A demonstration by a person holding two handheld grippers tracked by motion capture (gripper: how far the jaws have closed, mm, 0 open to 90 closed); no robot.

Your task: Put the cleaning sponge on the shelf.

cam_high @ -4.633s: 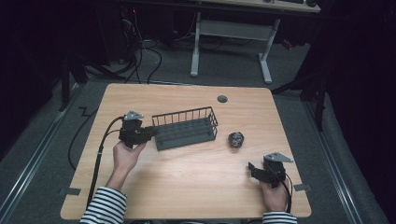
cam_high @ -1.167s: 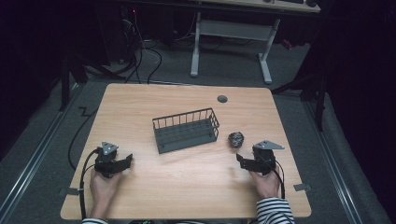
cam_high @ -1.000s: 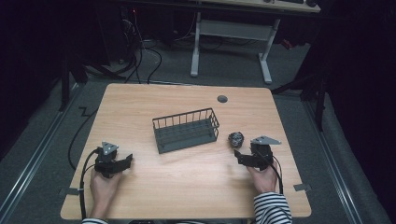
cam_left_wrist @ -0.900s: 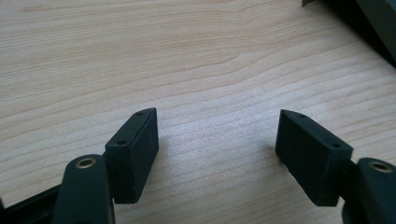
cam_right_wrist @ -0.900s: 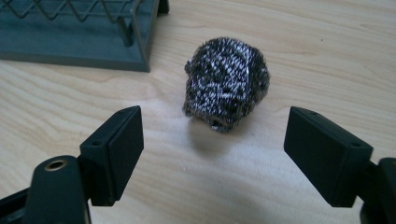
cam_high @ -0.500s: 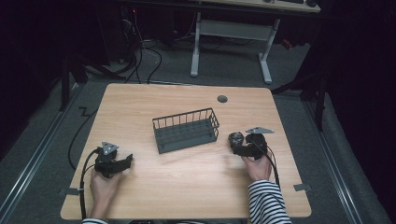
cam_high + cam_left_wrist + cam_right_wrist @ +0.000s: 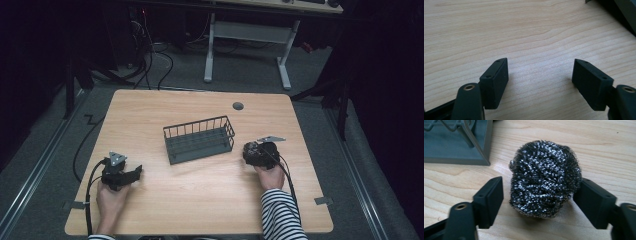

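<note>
we see our right tool [image 7: 539, 195] low over the tabletop [image 7: 210, 200] at four o'clock of the wire basket [image 7: 199, 140], jaws just closing around the steel scourer [image 7: 545, 178], left pad not yet touching, left tool [image 7: 540, 80] resting apart at eight o'clock, no writing readable

The steel wool scouring ball [image 7: 545, 178] is a rounded, slightly lumpy wad of tangled, glinting dark-silver wire. It sits on the wooden table [image 7: 599, 142], just off the basket [image 7: 454, 147], whose corner lies at its 10 o'clock in the right gripper view. In the high view the steel wool scouring ball [image 7: 251, 150] lies at the basket's [image 7: 200, 140] 4 o'clock.
</note>
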